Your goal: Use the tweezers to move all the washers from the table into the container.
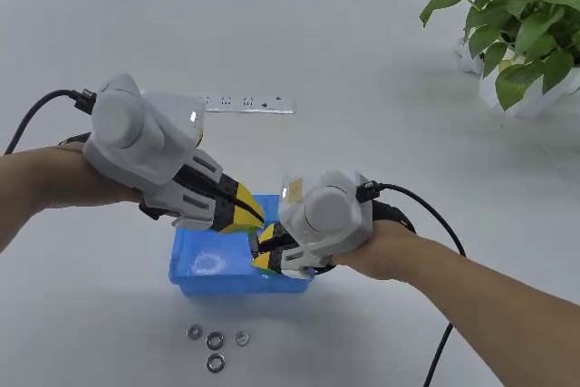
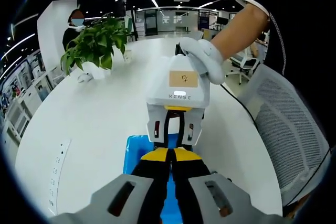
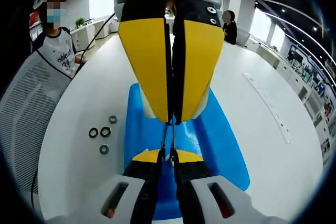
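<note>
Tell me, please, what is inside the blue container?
The blue container shows only bare floor where visible; the four washers lie on the table in front. The left gripper and right gripper, shut on the tweezers, cover the rest.

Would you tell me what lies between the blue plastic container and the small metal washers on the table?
Only bare white table separates the blue plastic container from the four metal washers, as the head view shows.

head view downward — gripper views face-to-face, close over container
</note>
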`<control>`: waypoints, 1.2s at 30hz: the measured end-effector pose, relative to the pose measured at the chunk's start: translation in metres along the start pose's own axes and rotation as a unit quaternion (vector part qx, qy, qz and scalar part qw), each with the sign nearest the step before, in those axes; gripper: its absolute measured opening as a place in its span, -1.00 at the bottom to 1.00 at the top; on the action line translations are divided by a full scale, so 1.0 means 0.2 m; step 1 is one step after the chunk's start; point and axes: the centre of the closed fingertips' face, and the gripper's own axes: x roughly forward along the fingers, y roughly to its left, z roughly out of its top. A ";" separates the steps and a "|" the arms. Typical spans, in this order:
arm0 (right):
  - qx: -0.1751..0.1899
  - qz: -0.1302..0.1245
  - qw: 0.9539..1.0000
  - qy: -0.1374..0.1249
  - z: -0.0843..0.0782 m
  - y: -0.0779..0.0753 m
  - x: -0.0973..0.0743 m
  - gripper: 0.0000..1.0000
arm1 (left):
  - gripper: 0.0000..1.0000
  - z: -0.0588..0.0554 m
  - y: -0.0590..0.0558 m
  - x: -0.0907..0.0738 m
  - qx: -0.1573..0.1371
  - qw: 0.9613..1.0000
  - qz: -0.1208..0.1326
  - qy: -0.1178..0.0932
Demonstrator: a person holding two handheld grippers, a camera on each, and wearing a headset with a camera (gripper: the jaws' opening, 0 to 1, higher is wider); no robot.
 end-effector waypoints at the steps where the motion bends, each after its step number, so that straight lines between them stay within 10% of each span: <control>1: 0.000 0.000 1.000 0.000 0.00 0.00 0.00 -0.77 | -0.90 0.00 0.00 0.00 0.000 1.000 0.000 0.000; 36: -0.028 -0.025 0.999 -0.025 0.16 0.05 -0.15 -0.76 | -0.90 0.17 -0.07 -0.14 0.011 1.000 0.021 -0.002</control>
